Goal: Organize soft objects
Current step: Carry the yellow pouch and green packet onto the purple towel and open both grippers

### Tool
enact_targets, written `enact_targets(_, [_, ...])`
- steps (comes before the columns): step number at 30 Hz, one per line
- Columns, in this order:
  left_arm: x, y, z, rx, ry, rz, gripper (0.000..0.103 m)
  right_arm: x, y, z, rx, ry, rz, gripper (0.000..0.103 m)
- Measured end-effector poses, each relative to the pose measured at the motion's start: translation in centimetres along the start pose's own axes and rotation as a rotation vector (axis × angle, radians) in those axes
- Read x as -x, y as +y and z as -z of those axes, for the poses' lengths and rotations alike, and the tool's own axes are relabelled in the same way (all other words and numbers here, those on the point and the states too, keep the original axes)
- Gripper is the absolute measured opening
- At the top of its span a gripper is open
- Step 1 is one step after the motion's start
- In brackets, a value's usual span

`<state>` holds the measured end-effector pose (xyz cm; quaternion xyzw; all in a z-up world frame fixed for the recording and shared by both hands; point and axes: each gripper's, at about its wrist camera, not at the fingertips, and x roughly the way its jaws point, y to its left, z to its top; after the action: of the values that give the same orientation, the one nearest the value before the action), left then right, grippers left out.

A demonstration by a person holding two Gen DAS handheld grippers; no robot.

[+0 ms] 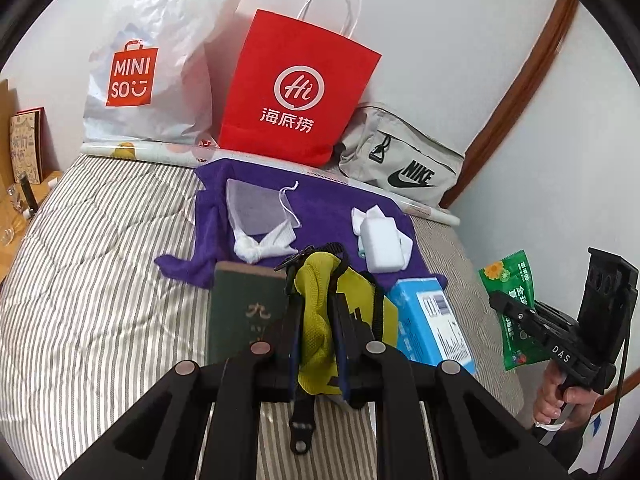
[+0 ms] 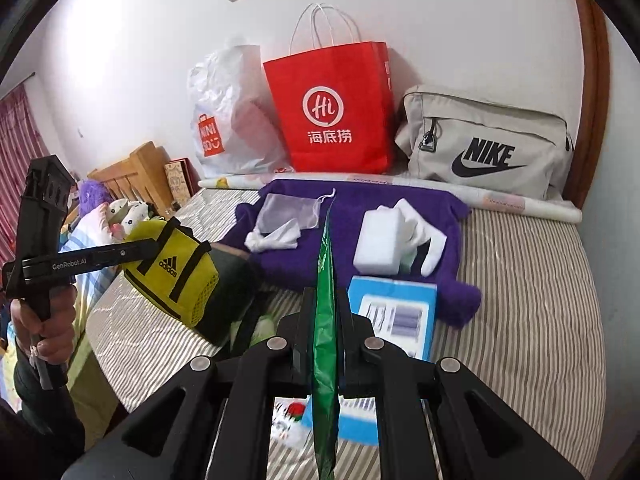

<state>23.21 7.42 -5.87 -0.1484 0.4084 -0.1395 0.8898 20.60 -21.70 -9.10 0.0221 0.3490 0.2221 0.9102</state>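
My left gripper (image 1: pixel 316 304) is shut on a yellow Adidas mesh pouch (image 1: pixel 320 320) and holds it above the striped bed (image 1: pixel 100 280); the pouch also shows in the right wrist view (image 2: pixel 176 272). My right gripper (image 2: pixel 326 304) is shut on a green snack packet (image 2: pixel 326 320), seen edge-on; the packet also shows in the left wrist view (image 1: pixel 514 308). On a purple towel (image 2: pixel 352 220) lie a mesh drawstring bag (image 2: pixel 288 210), a knotted white cloth (image 2: pixel 272 238), a white sponge block (image 2: pixel 380 242) and white socks (image 2: pixel 424 236).
A Miniso plastic bag (image 1: pixel 148 64), a red paper bag (image 1: pixel 296 88) and a beige Nike bag (image 2: pixel 488 144) stand along the wall. A green book (image 1: pixel 244 312) and a blue box (image 2: pixel 396 316) lie on the bed. A rolled poster (image 2: pixel 520 202) lies behind the towel.
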Motion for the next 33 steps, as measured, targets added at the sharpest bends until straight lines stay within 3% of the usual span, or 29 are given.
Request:
enact_targets(12, [-3.9, 1.1, -4.2, 0.014, 0.018, -0.022, 0.014, -5.7, -3.2, -3.4, -0.028, 0.035, 0.024, 0.008])
enact_targets(33, [-10.4, 3.8, -8.4, 0.061, 0.06, -0.053, 0.014, -14.6, -9.2, -7.3, -0.05, 0.122, 0.107, 0.008])
